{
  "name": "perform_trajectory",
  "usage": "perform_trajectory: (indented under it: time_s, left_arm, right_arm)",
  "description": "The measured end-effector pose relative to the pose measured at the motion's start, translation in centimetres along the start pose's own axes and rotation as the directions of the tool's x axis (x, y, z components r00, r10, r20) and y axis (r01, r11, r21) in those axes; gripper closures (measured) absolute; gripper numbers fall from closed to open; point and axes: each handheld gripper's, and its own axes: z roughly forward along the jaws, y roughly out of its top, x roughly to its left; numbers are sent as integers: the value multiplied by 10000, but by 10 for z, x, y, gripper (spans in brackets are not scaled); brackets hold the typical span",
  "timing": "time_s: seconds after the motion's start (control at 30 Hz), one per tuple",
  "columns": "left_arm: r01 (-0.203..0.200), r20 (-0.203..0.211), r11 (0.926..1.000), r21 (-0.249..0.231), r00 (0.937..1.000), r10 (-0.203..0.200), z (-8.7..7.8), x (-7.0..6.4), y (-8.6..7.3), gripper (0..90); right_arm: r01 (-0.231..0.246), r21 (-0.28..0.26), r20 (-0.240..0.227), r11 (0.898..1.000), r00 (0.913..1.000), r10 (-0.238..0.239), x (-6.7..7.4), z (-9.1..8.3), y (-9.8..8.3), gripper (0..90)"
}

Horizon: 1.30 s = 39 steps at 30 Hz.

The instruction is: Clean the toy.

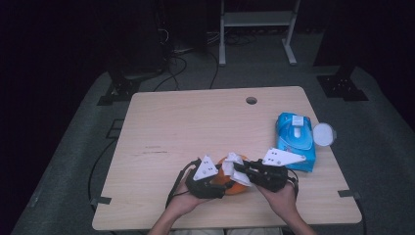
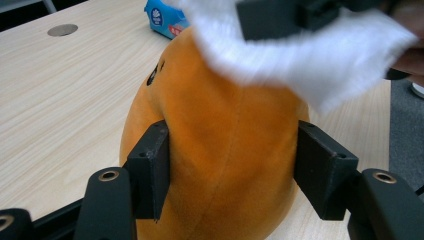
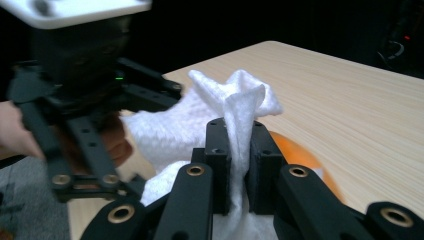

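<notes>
— Orange plush toy point(image 2: 220, 165), soft and rounded, sitting on the worktop point(image 1: 195, 122) near the front edge, just in front of the person. Clamped at both flanks by the left tool point(image 2: 230, 170), jaws partly closed and pressing into the fabric.

— And the right tool point(image 3: 239, 165)?

— Pressed together on a white wipe point(image 3: 235, 107), pinching a bunched fold between the pads. Rest of the wipe draped over the top of the toy, touching it. Blurred at the upper edge in the left gripper view, so exact contact patch hard to tell.

— Looks like wiping the toy down, then. Risks from here?

— 3 worth noting. Firstly, slipping out of the left grip: plush gives under pressure, and a sideways drag from the wipe could roll the toy between the jaws. Secondly, losing the wipe: held by 1 thin fold only, so snagging on the pile could pull it free. Thirdly, knocking the 2 tools together, being very near each other over the toy.

— Anything nearby to hit?

— Blue wipe pack point(image 1: 295, 139) to the right, lid point(image 1: 324, 133) beside it at the edge. Near the right hand point(image 1: 281, 198), so a wide sweep outward might nudge them.
</notes>
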Motion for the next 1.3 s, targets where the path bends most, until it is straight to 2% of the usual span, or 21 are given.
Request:
perform_trajectory:
  time_s: [0.1, 0.13, 0.17, 0.23, 0.3, 0.33, 0.4, 0.5, 0.57, 0.67, 0.77, 0.83, 0.97, 1.0, 1.07, 1.17, 1.3]
  left_arm:
    - [56, 87, 9995, -318, 9999, -54, 3, 3, -3, 258]
    - [52, 50, 9993, -371, 10000, -51, 3, 4, -4, 210]
    - [89, -113, 9994, -326, 9999, -92, 5, 6, -5, 165]
    - [297, -34, 9992, -260, 9995, -298, 9, 9, -9, 118]
    - [483, 128, 9987, -160, 9988, -481, 14, 9, -13, 116]
    - [417, 98, 9990, -135, 9991, -415, 15, 8, -14, 126]
    - [330, -87, 9994, -140, 9994, -331, 13, 7, -13, 219]
    - [314, 73, 9994, -149, 9995, -313, 4, 7, -8, 374]
    - [255, 106, 9990, -361, 9996, -251, -3, 8, -4, 402]
    - [279, 165, 9985, -478, 9995, -272, -11, 9, 3, 404]
    - [308, 157, 9994, -174, 9994, -305, -6, 8, 1, 396]
    - [263, 72, 9996, -127, 9996, -262, -6, 8, 2, 390]
    - [238, 53, 9996, -160, 9997, -237, -6, 7, 4, 390]
    - [294, 88, 9994, -194, 9995, -292, -8, 9, 5, 391]
    - [358, 152, 9990, -263, 9993, -354, -9, 10, 5, 393]
    - [304, 358, 9993, -227, 9989, -296, -5, 10, 2, 373]
    - [443, 747, 9986, -282, 9963, -421, -4, 20, -2, 227]
  right_arm:
    - [-272, -35, 354, 9996, 9990, 273, -9, -4, -4, 808]
    - [-205, -6, 445, 9998, 9988, 205, -10, -4, -5, 807]
    - [-238, -18, 458, 9997, 9987, 238, -11, -5, -6, 807]
    - [-363, -25, 402, 9993, 9985, 364, -13, -6, -6, 807]
    - [-329, -26, 392, 9995, 9987, 330, -12, -5, -6, 807]
    - [-176, -63, 411, 9998, 9990, 178, -9, -4, -6, 807]
    - [203, -37, 442, 9998, 9988, -202, 1, -1, -5, 805]
    - [449, -69, 226, 9990, 9987, -447, 9, 2, 0, 806]
    - [430, -210, 267, 9989, 9987, -424, 6, 1, 1, 806]
    - [-219, -358, 500, 9991, 9985, 237, -11, -5, -3, 805]
    - [-1123, -323, 387, 9932, 9928, 1135, -23, -2, -15, 806]
    - [-1031, -280, 425, 9943, 9936, 1043, -18, 0, -15, 806]
    - [-560, -466, -174, 9973, 9983, 552, 2, 1, -4, 803]
    - [-334, -411, -74, 9986, 9994, 332, 4, 2, -3, 802]
    - [-409, -400, -31, 9984, 9992, 408, 1, 3, -4, 803]
    - [-1066, -327, -35, 9938, 9943, 1066, -15, 4, -13, 803]
    - [-1183, -199, 178, 9928, 9928, 1186, -21, 4, -17, 801]
